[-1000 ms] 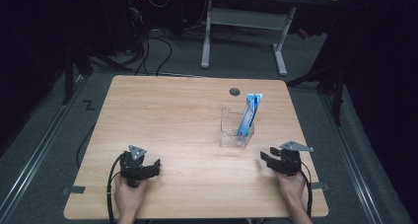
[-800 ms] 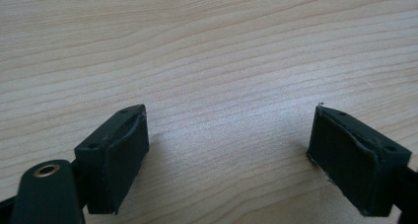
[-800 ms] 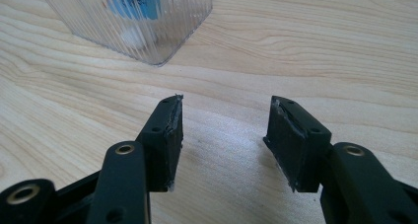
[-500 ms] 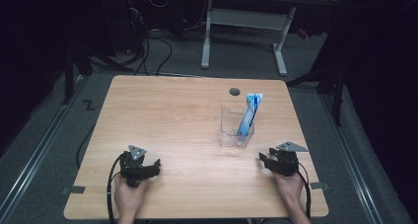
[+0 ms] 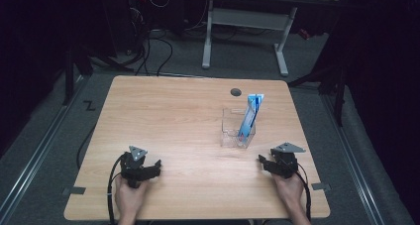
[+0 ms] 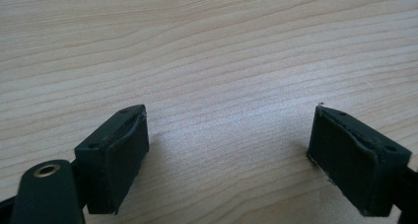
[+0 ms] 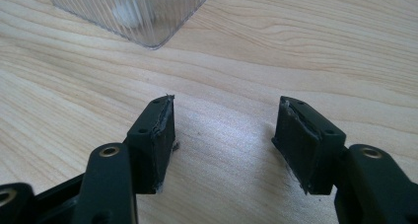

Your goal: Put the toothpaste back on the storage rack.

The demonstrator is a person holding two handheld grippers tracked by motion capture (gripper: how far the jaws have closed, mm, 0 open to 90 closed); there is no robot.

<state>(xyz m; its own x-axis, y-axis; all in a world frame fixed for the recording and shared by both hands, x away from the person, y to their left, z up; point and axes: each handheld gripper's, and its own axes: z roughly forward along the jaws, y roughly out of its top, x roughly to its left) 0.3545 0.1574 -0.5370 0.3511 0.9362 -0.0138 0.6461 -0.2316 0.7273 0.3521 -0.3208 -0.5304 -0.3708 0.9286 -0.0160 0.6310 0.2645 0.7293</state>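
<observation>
A clear plastic holder (image 5: 232, 132) stands right of the middle of the wooden table (image 5: 173, 116), with a blue-and-white tube (image 5: 249, 117) leaning upright inside it. My right gripper (image 5: 262, 161) rests near the front right edge, a short way in front of the holder. Its jaws have just been opening and stand apart over bare wood. In the right gripper view the right gripper (image 7: 226, 108) points at the holder's corner (image 7: 148, 17). My left gripper (image 5: 156, 166) lies at the front left, open. In its own view the left gripper (image 6: 229, 118) has nothing between its pads.
A dark round hole (image 5: 236, 92) sits in the tabletop near the far edge, behind the holder. Cables trail from both grippers past the hands at the front edge. A white desk frame (image 5: 245, 22) and floor cables lie beyond the table.
The right gripper's jaws look slightly wider apart than a second ago. Both hands have kept their places, and the holder and tube have not moved.
</observation>
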